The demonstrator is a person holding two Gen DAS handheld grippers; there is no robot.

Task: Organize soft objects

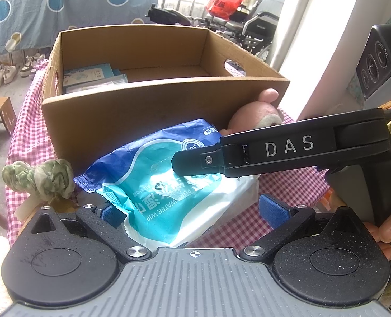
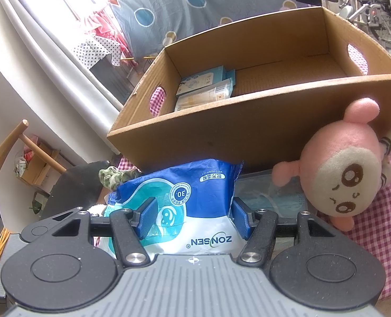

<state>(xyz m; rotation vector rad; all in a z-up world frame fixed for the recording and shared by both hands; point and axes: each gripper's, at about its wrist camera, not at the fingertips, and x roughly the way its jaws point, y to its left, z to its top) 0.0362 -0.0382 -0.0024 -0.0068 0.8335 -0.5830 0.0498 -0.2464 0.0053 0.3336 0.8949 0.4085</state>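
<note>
A blue-and-white wet wipes pack lies on the pink checked tablecloth in front of a cardboard box. My right gripper is shut on it, one blue pad pressing each side. From the left wrist the pack lies between the wide-open jaws of my left gripper; the right pad stands apart from it. A black finger of the right gripper rests across the pack. A pink plush toy leans on the box. A green knotted cloth lies left of the pack.
Inside the box, tissue packs lie at its left end; the remaining floor is bare. A clear pouch of blue masks lies under the plush. A hand holds the right gripper's handle. A wooden chair stands off the table's left.
</note>
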